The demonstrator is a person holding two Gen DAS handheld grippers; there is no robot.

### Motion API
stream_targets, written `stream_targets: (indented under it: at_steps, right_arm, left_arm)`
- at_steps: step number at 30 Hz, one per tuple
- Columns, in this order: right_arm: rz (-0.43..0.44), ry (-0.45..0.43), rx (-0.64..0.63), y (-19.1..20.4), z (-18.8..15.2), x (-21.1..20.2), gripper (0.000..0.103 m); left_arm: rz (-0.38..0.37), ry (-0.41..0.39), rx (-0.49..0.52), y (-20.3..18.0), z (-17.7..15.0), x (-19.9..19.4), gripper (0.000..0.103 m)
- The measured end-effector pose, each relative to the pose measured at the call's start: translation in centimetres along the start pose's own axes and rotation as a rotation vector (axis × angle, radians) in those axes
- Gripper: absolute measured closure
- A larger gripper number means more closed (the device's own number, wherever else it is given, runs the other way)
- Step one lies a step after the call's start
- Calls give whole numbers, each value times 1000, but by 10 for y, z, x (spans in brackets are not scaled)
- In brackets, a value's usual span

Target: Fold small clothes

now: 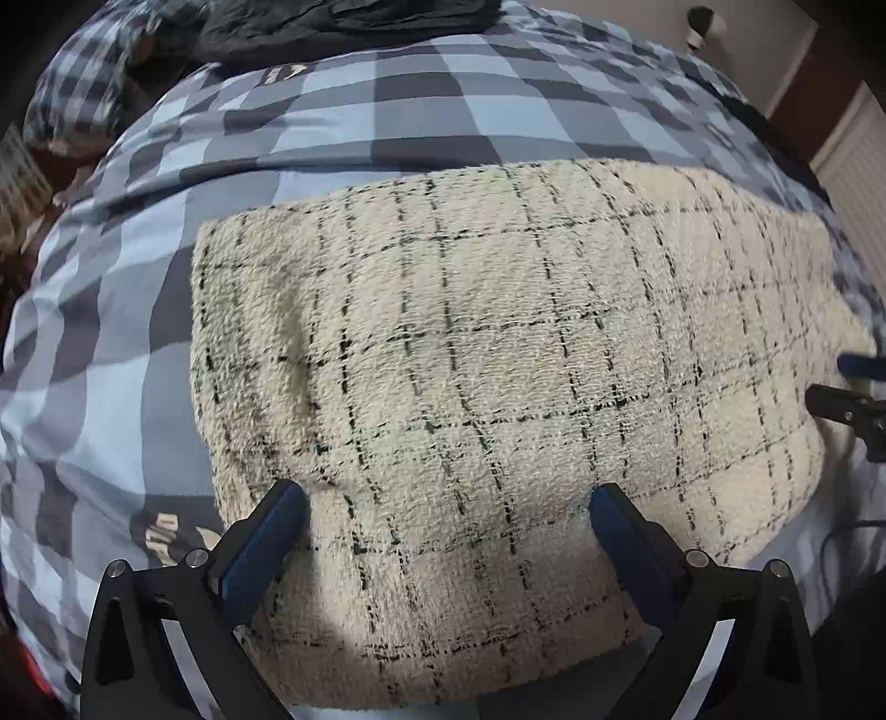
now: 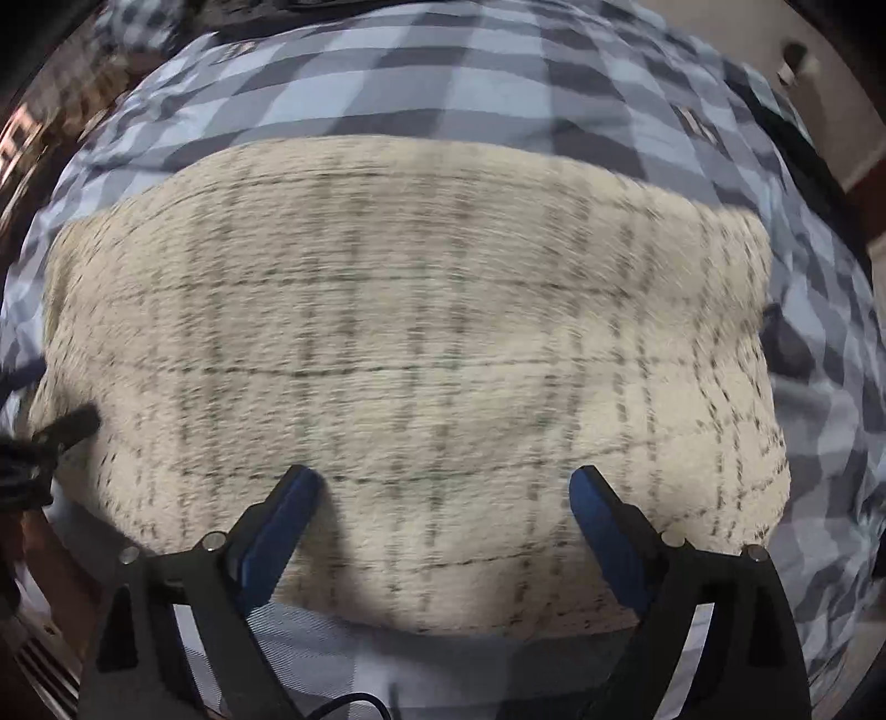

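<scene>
- the surface is a bed covered in a blue, grey and black checked quilt (image 1: 138, 310), soft and broad, which suits spreading a garment flat before folding; a dark heap of other clothing (image 1: 343, 22) sits at its far end, well apart.
- a cream woolly garment with a thin black windowpane check (image 1: 498, 343) lies spread across the middle of the bed, its near edge towards both cameras, so each side is within reach.
- the left hand-held gripper (image 1: 446, 509) hovers over the near left part of the cloth, its blue-padded jaws wide apart and holding nothing.
- the right hand-held gripper (image 2: 443, 493) is likewise spread wide and empty above the near right part; its view is motion-blurred.
- judged from this, the two are placed to take the near edge for a fold.
</scene>
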State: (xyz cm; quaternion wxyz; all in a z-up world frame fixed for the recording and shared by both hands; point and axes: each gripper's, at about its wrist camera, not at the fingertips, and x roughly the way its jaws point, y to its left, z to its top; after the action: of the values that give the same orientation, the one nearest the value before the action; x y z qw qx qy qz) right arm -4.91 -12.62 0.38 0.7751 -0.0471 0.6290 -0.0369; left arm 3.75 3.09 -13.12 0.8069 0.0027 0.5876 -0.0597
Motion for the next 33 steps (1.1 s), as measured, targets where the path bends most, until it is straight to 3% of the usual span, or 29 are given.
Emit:
stream_targets:
  at_steps: [4,7,8,9,10,11,12,15,16,17,18,20,22,26,33]
  right_arm:
    - [6,23,116,-31,-2,-1,13]
    - [-245,-4,175,-57,-8,-12,13]
    - [-350,-15,188,-66,-10,-16,13]
    - [-405,-22,203,-74,-13,-20,13]
    - [-435,-31,237,-85,-17,-26,13]
    - [-416,-52,309,-99,-22,-36,13]
    - [-376,-70,365,-107,-25,-42,12]
    - [-121,-119,610,-137,-49,-58,12]
    - [3,-120,694,-145,-62,-57,12]
    - [81,-114,740,-145,-65,-51,12]
    - [215,-91,818,-145,-76,-41,12]
    - [370,-50,910,-144,-88,-25,11]
    - [504,11,1008,-144,-96,-4,12]
    - [526,97,1083,-141,-95,17,12]
    - [540,67,1111,-143,-83,28,12]
  left_arm:
    - [-21,-18,-52,15,-4,-8,0]
    - [10,-60,-86,35,-1,-30,0]
    - [94,-77,-93,39,-1,-35,0]
    - [223,-91,-92,45,-2,-39,0]
    - [306,-94,-91,53,-9,-49,0]
    - [405,-89,-98,59,-10,-51,0]
    - [424,-87,-113,61,-10,-52,1]
    - [266,-157,-168,57,-13,-72,1]
    - [200,-195,-168,52,-17,-81,0]
    - [139,-228,-158,42,-17,-87,0]
    - [85,-251,-146,33,-22,-94,0]
    - [-10,-276,-124,25,-28,-106,0]
    - [-26,-281,-107,24,-36,-116,0]
    - [12,-239,-121,27,-38,-108,0]
    - [-6,-147,-263,56,-40,-93,0]
